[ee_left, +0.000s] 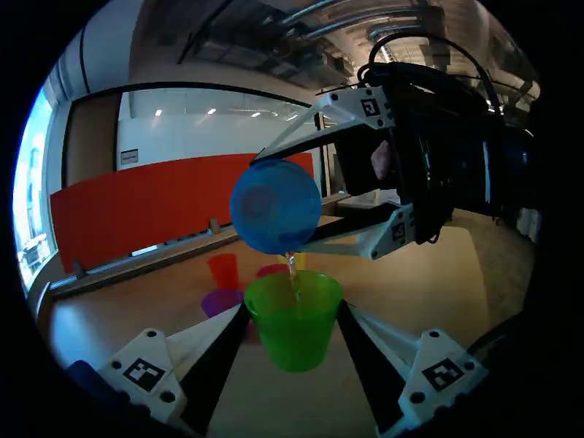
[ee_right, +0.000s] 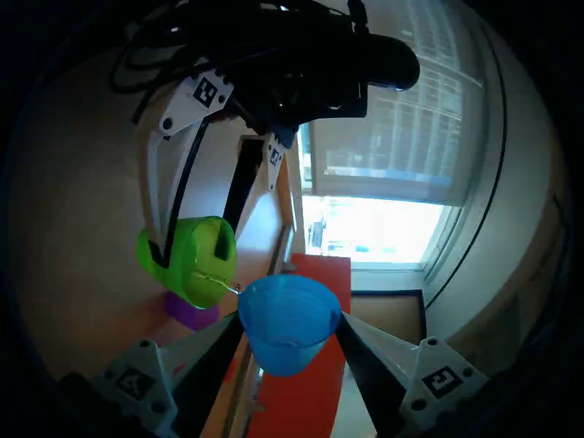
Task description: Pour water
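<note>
In the left gripper view my left gripper (ee_left: 294, 312) is shut on an upright green cup (ee_left: 293, 339). Above it, my right gripper (ee_left: 286, 201) is shut on a blue cup (ee_left: 274, 212) tipped on its side. A thin stream of water (ee_left: 292, 267) falls from the blue cup's rim into the green one. In the right gripper view the blue cup (ee_right: 287, 328) sits between my right gripper's (ee_right: 290, 321) fingers with a little water inside. The green cup (ee_right: 191, 263) is beside its rim, held by the left gripper (ee_right: 193, 232).
Both cups hang above a wooden table (ee_left: 438, 292). On it behind the green cup stand an orange cup (ee_left: 225, 270), a purple cup (ee_left: 219, 301), a pink cup (ee_left: 270, 270) and a yellow cup (ee_left: 301, 258). A red wall panel (ee_left: 146, 204) runs along the far edge.
</note>
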{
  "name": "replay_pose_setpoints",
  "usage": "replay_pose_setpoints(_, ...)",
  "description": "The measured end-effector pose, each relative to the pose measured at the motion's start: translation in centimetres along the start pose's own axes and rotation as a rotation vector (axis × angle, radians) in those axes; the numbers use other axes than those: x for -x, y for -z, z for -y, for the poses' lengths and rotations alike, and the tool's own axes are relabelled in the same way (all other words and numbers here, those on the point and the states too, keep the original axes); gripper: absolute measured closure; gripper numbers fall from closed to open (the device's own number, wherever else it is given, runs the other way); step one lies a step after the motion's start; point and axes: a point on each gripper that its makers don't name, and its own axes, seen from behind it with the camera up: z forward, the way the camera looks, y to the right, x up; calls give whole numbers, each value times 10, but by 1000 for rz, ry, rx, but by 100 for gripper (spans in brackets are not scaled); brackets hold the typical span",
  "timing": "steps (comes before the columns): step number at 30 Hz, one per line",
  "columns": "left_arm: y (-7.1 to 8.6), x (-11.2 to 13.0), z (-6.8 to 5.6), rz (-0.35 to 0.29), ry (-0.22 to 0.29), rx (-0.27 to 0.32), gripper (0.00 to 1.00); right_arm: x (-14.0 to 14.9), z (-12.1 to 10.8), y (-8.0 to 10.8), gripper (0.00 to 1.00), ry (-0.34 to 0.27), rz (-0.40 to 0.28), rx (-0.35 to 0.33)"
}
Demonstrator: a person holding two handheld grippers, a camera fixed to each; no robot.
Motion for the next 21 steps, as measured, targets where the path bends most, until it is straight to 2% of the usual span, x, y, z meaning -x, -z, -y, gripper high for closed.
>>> replay_pose_setpoints(21,-3,-1,-3,-3,0,2,14,-2,0,-2,9,65,-4,6)
